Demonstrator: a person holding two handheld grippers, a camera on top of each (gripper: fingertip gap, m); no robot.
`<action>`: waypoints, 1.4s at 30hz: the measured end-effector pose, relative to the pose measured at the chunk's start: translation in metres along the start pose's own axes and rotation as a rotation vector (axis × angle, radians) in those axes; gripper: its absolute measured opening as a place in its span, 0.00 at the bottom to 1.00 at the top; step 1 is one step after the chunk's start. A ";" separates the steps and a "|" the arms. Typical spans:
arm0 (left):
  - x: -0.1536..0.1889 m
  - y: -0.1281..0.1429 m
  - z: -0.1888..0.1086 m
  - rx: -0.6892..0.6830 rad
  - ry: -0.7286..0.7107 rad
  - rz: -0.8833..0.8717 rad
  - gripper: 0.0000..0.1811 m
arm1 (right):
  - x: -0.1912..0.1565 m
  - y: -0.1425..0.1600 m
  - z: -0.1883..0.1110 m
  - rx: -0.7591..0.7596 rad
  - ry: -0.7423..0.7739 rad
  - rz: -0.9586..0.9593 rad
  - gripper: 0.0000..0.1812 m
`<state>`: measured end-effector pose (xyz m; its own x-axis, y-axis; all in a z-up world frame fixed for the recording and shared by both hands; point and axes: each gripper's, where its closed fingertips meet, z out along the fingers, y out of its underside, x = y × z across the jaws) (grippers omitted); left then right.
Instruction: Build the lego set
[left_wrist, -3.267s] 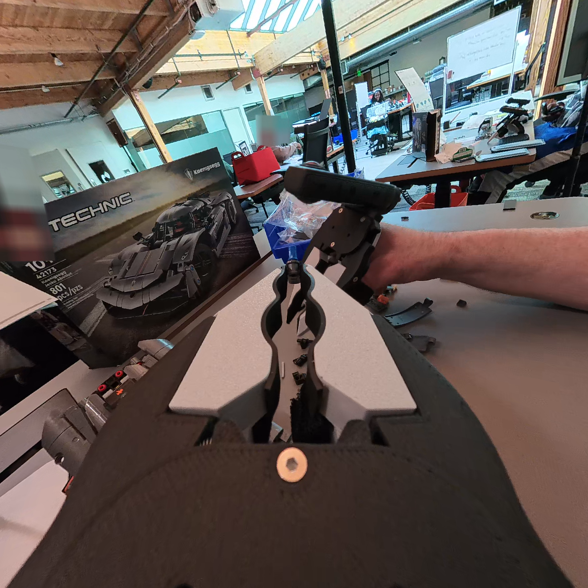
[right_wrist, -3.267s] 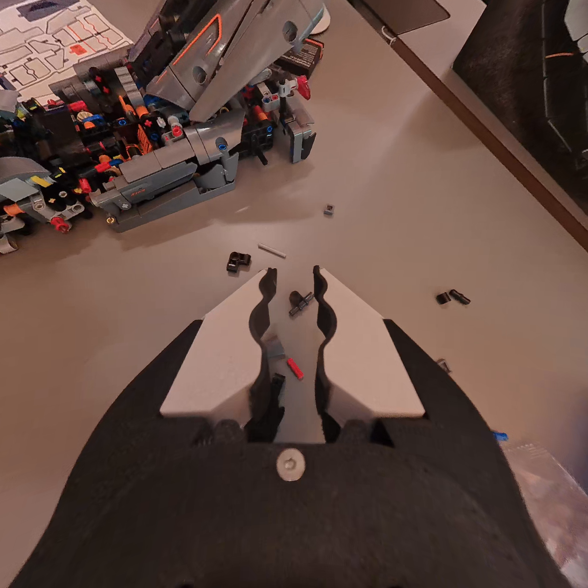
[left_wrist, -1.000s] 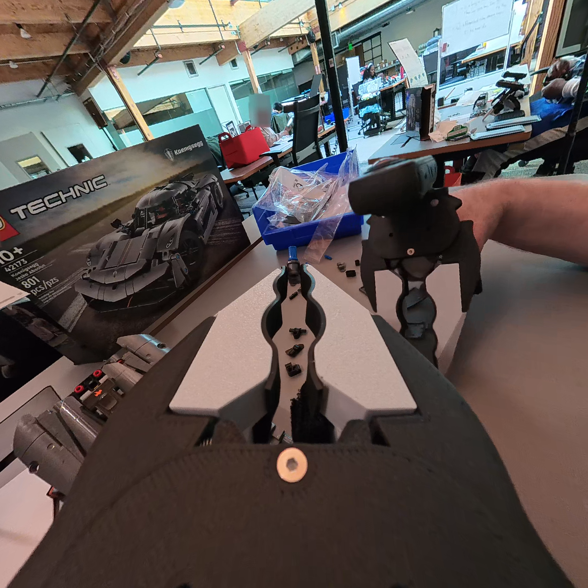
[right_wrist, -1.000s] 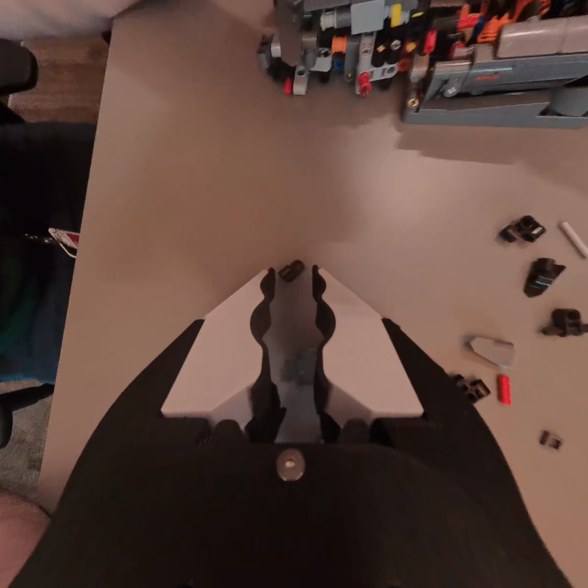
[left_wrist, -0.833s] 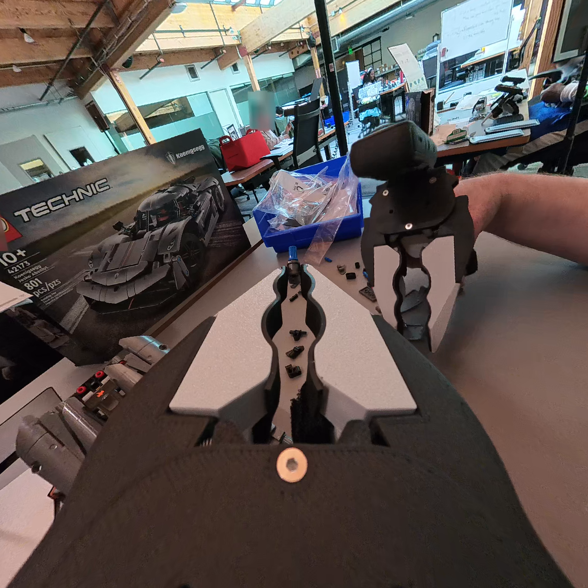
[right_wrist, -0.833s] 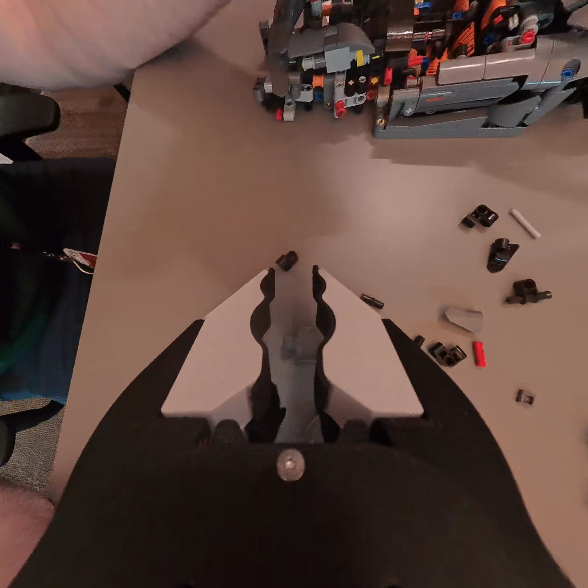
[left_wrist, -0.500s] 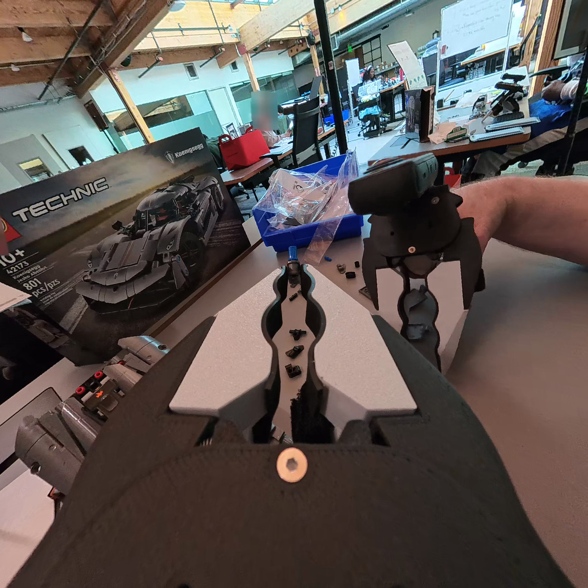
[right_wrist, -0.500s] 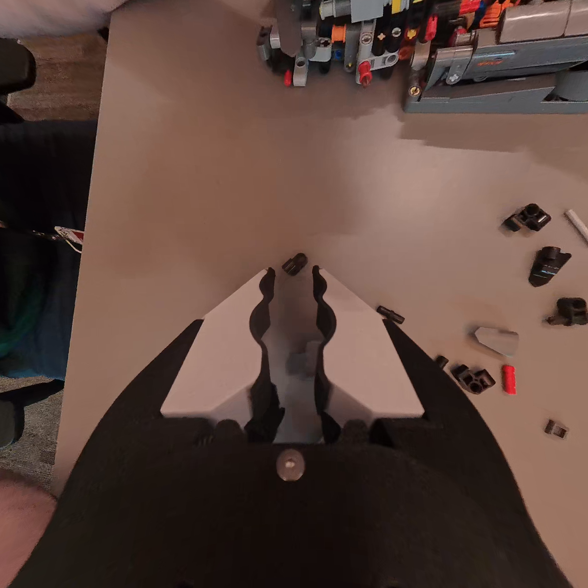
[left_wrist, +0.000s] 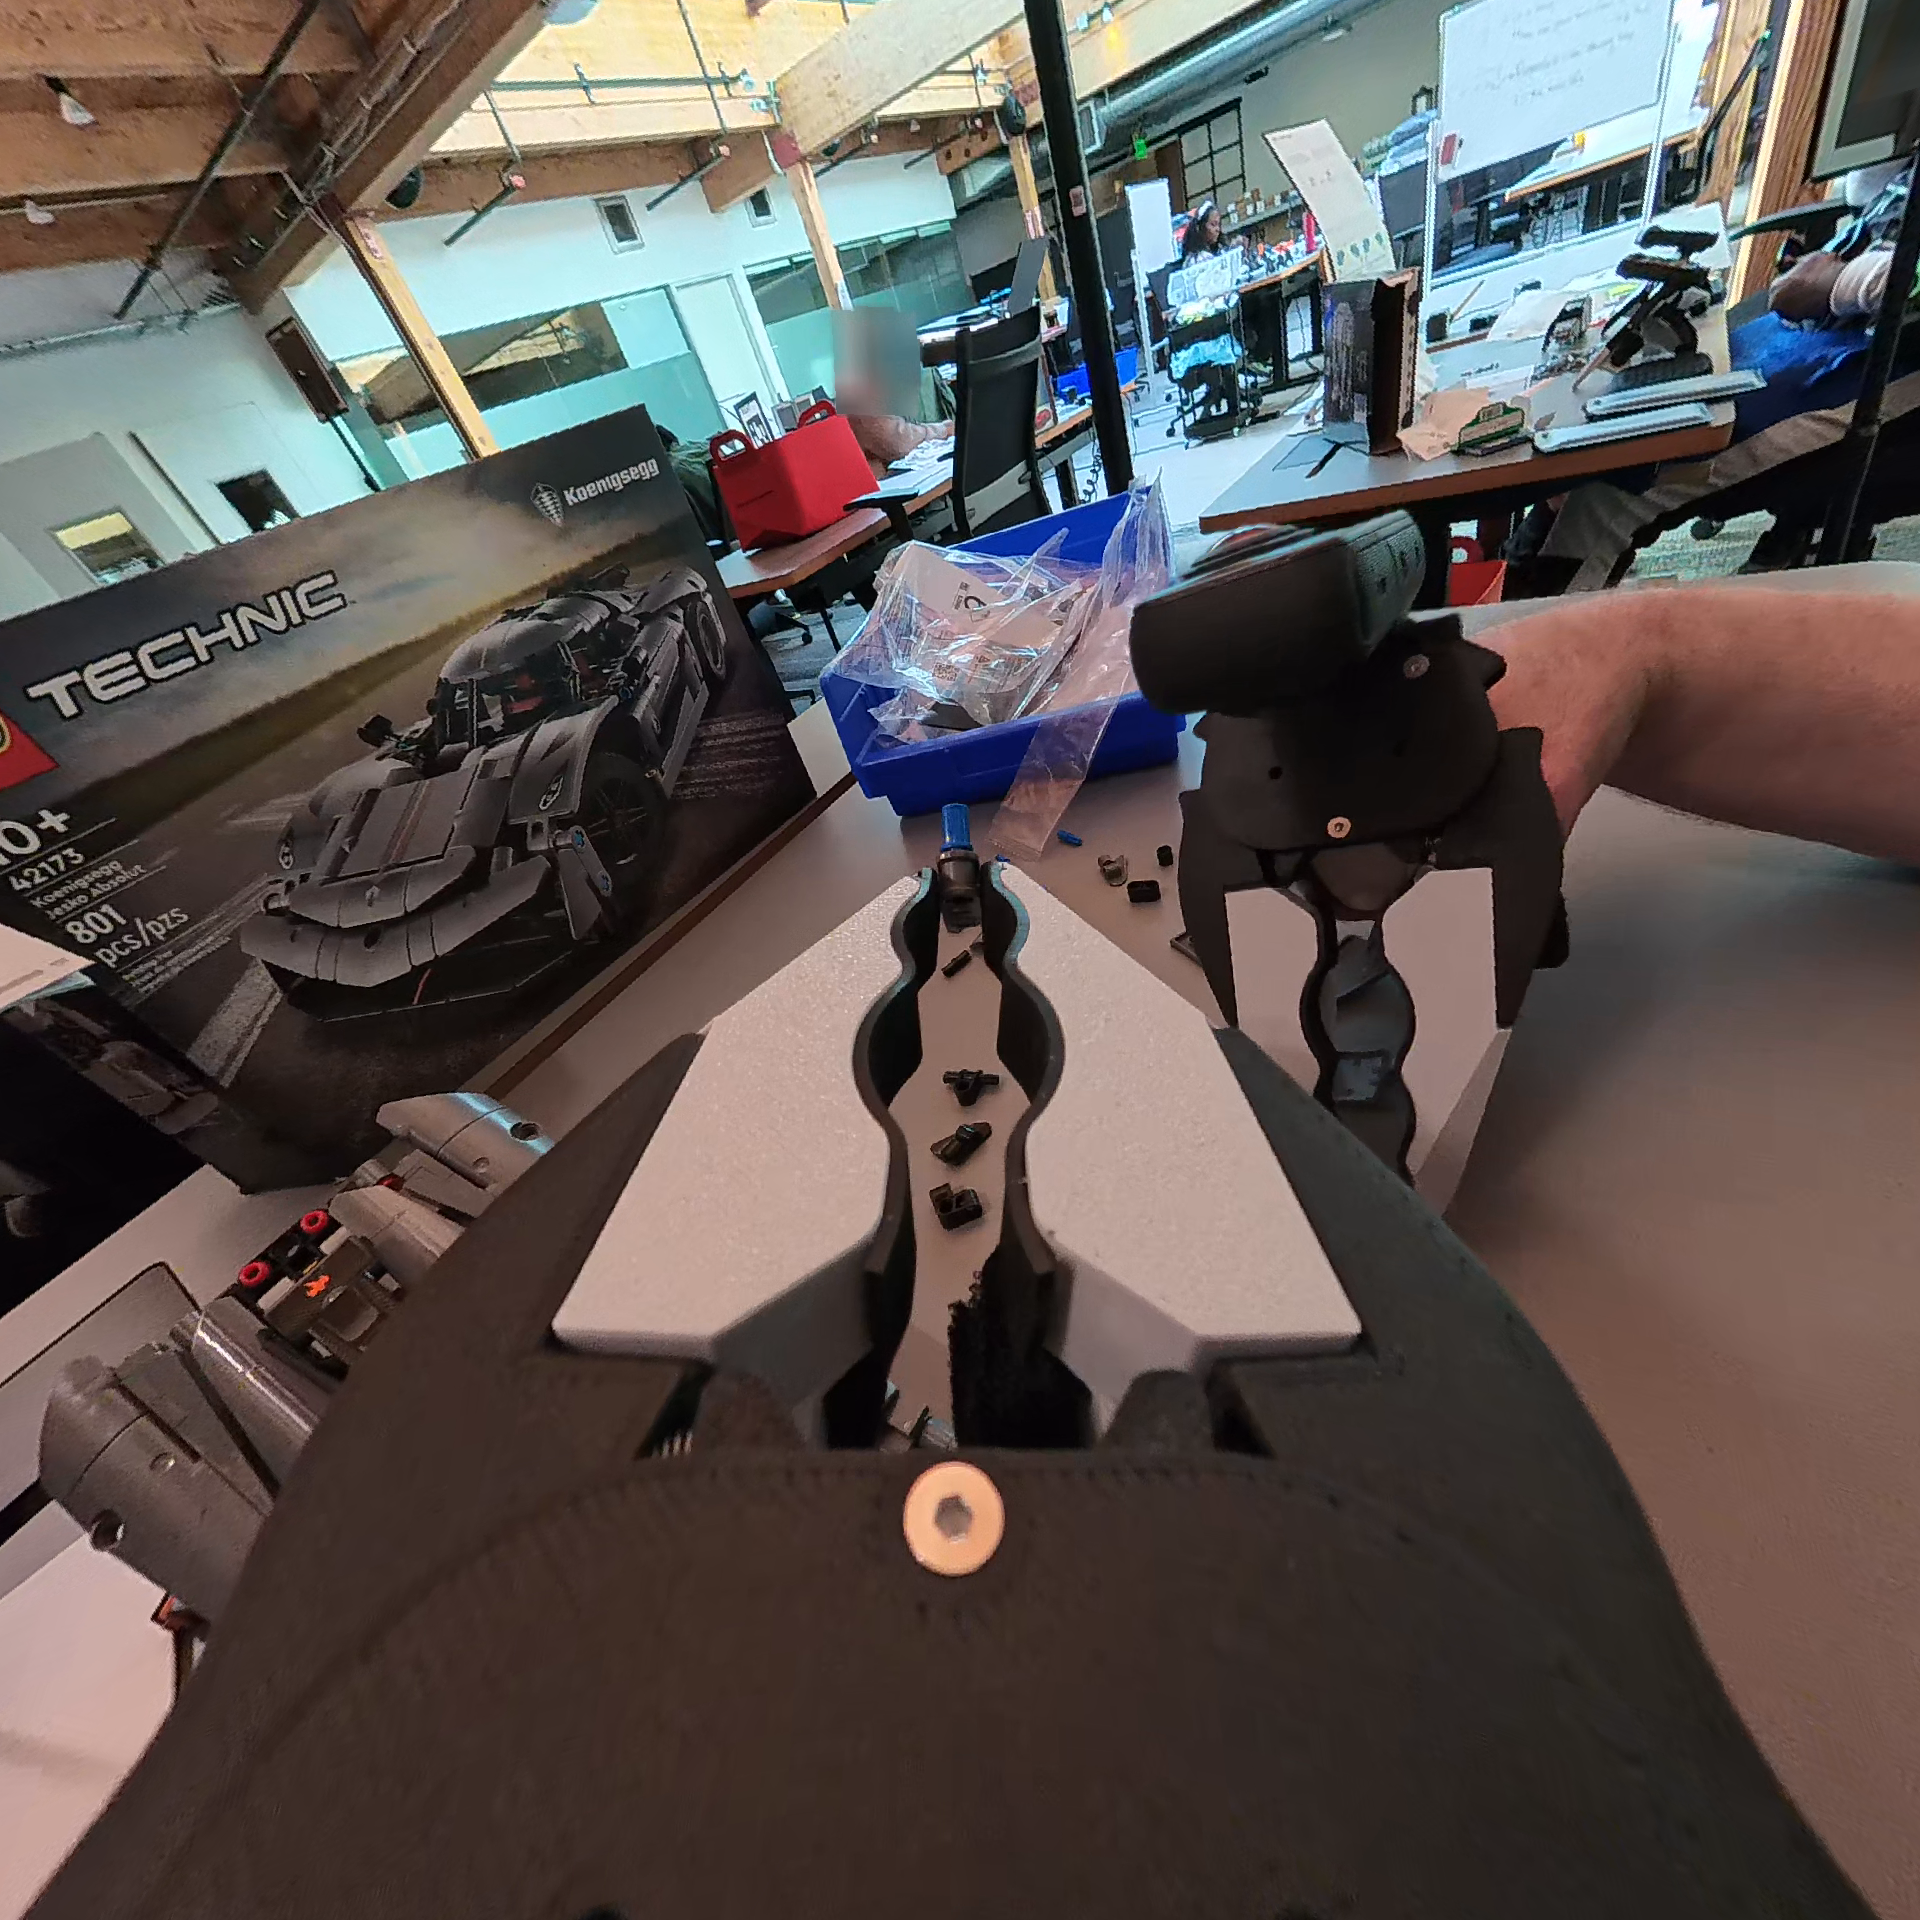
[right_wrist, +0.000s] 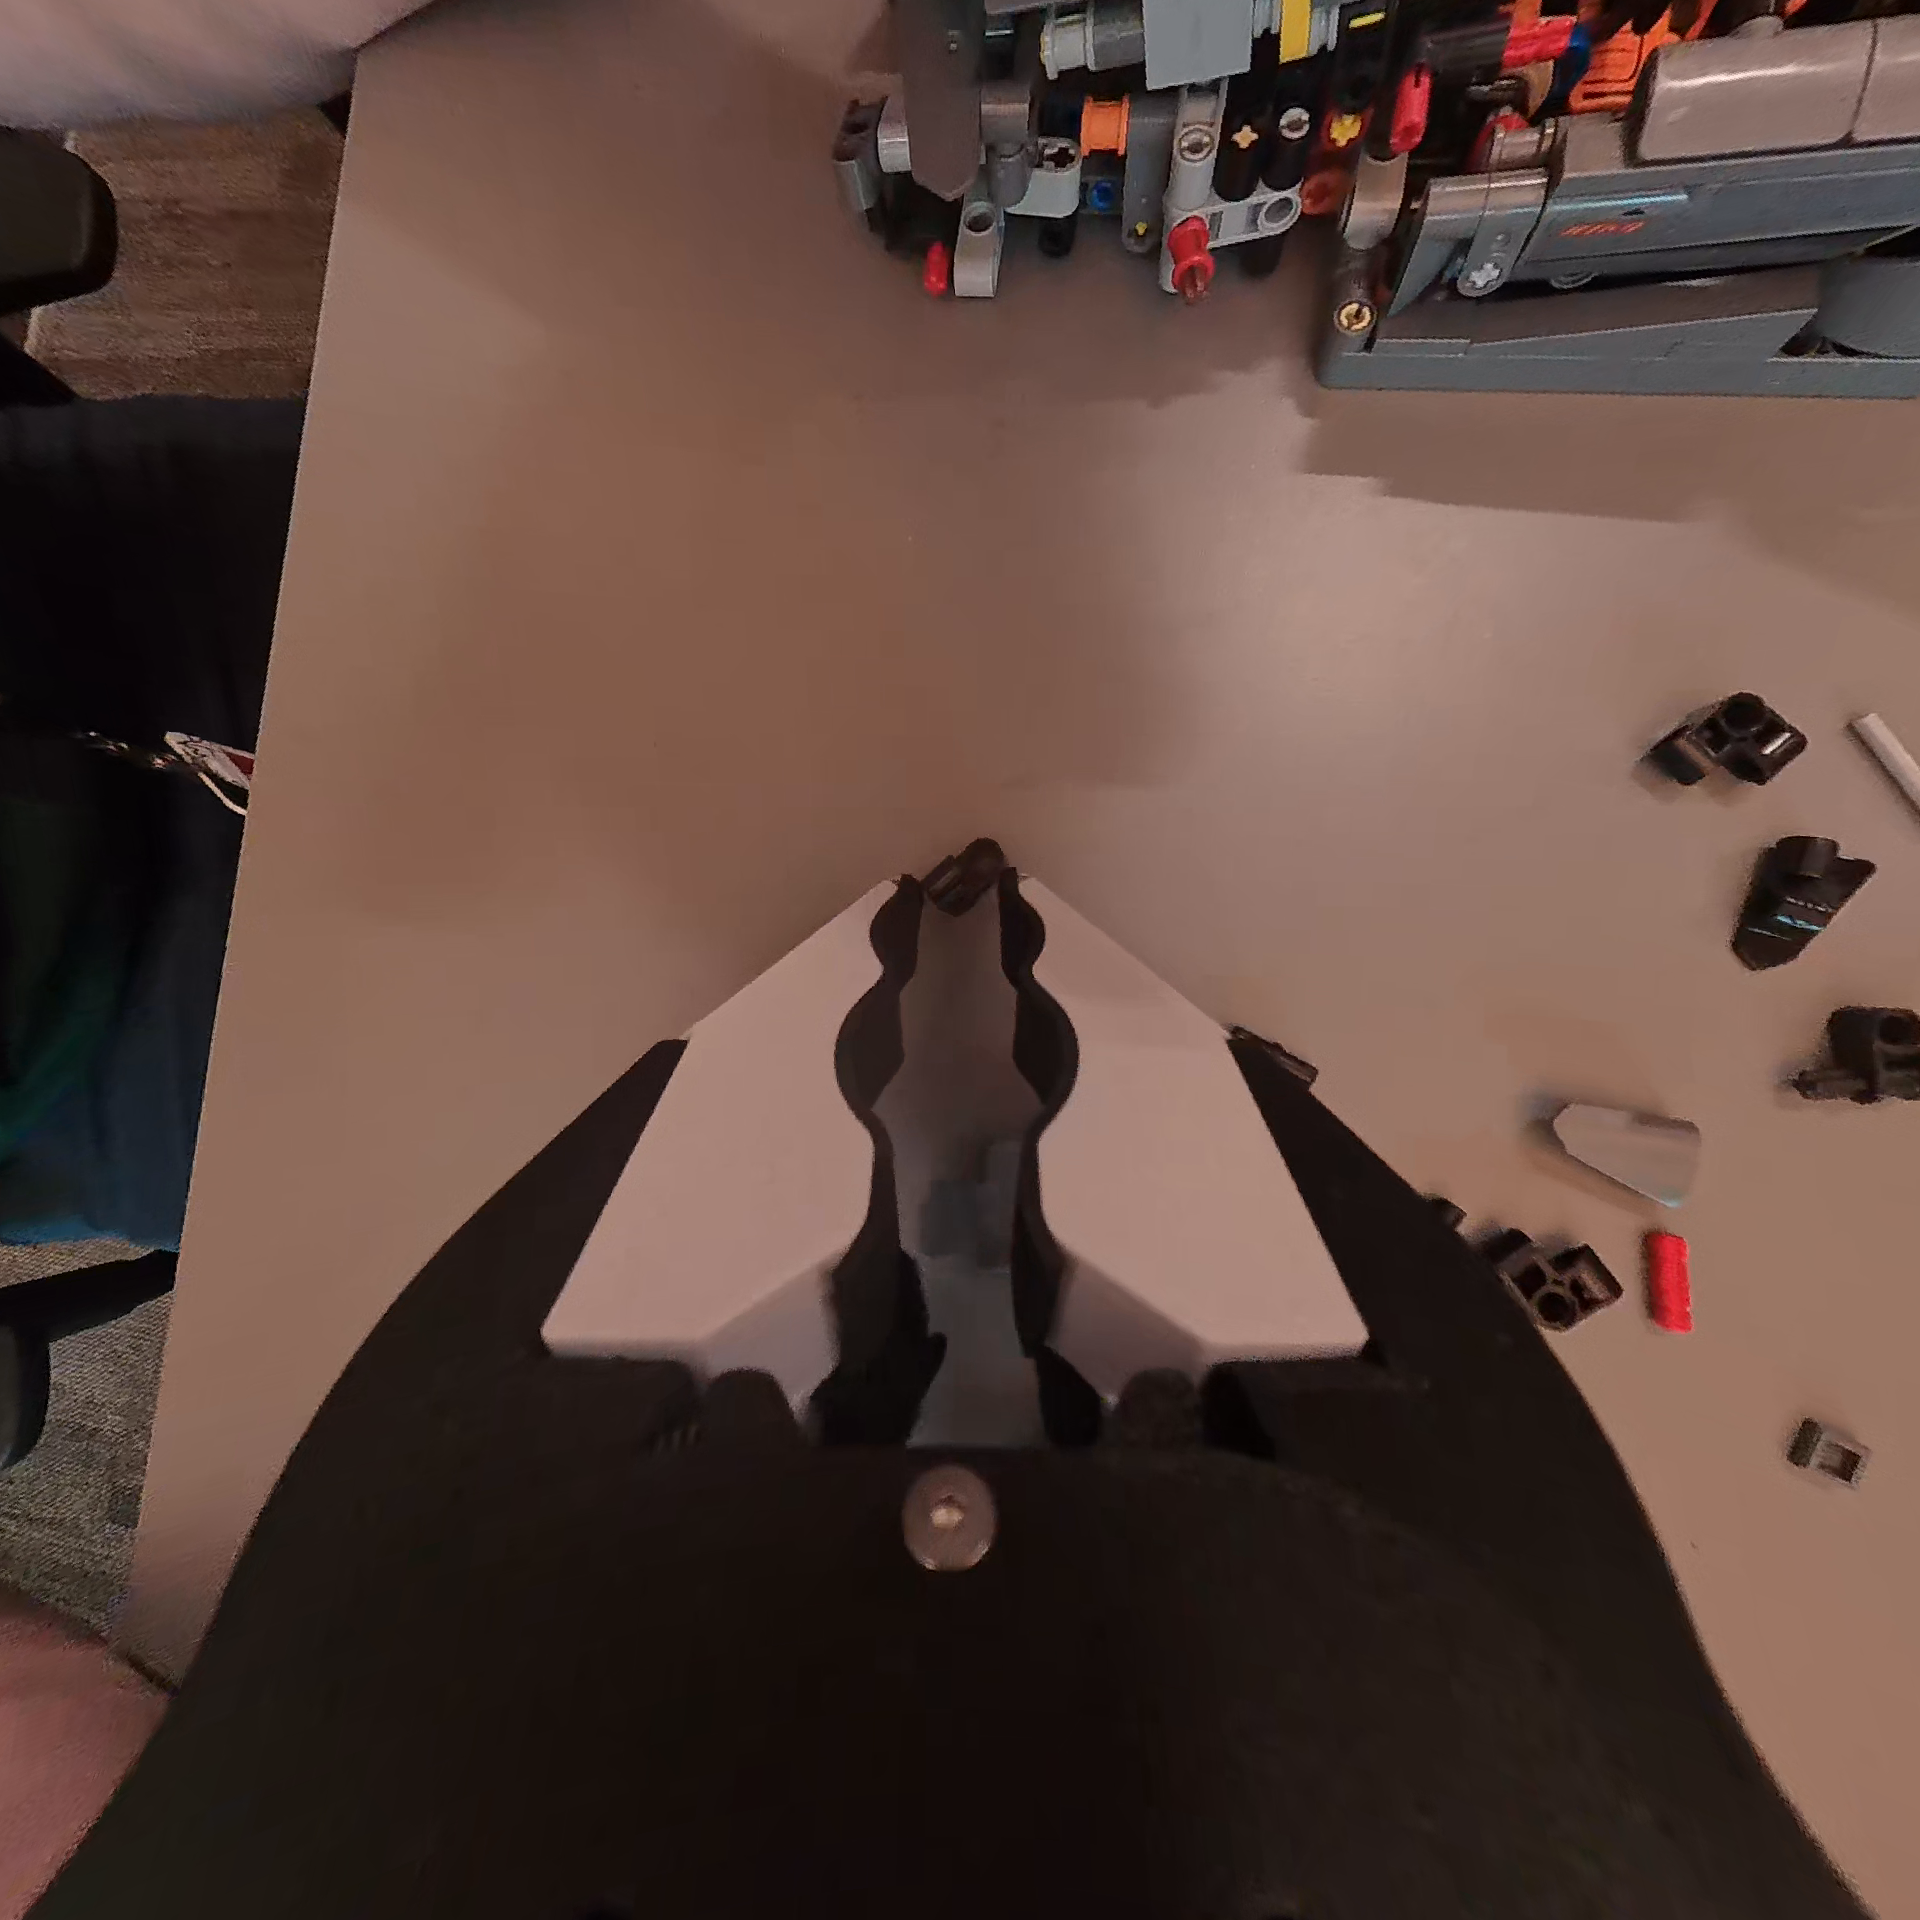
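right gripper (right_wrist: 961, 881) is pointed straight down at the table (right_wrist: 665, 582), its tips drawn in close on either side of a small black connector (right_wrist: 964, 875) lying near the table's near edge; they look to be touching it, so i judge this a pinch just made, though i can't be sure the piece is off the surface. over in the left wrist view, the left gripper (left_wrist: 958, 885) is clamped on a stubby black pin with a blue end (left_wrist: 954, 844) that pokes out past the tips, held up over the table. the half-built grey car (right_wrist: 1455, 177) sits at the far side, well apart from the pickup, and loose black bits, a grey wedge (right_wrist: 1621, 1153) and a red pin (right_wrist: 1668, 1280) lie scattered off to the right. the set's box (left_wrist: 343, 790) stands behind, a blue bin of bags (left_wrist: 997, 717) beside it. now the piece itself: tiny, rigid plastic, nearly weightless, glossy and rounded, so i'd expect it to squirt sideways or roll if pinched off-centre. best hold is across its barrel, square between the tips, leaving an open end free to mate with the pin. squeezing won't hurt it; losing it off the table edge is the real worry.
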<state>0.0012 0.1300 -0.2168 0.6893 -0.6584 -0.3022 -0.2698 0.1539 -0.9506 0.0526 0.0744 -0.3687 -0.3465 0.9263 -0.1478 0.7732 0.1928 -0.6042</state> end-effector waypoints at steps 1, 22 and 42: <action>0.000 0.000 0.000 -0.001 0.001 0.001 0.03 | 0.000 0.000 0.001 -0.001 -0.002 -0.002 0.07; 0.002 0.001 0.001 -0.004 0.004 0.005 0.03 | 0.000 -0.006 -0.001 0.048 -0.008 -0.012 0.08; 0.002 0.001 0.002 -0.005 0.007 0.003 0.03 | 0.017 -0.018 -0.035 0.217 0.072 0.016 0.08</action>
<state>0.0035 0.1302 -0.2189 0.6834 -0.6633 -0.3048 -0.2751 0.1527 -0.9492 0.0513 0.0974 -0.3333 -0.2901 0.9510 -0.1073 0.6431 0.1107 -0.7578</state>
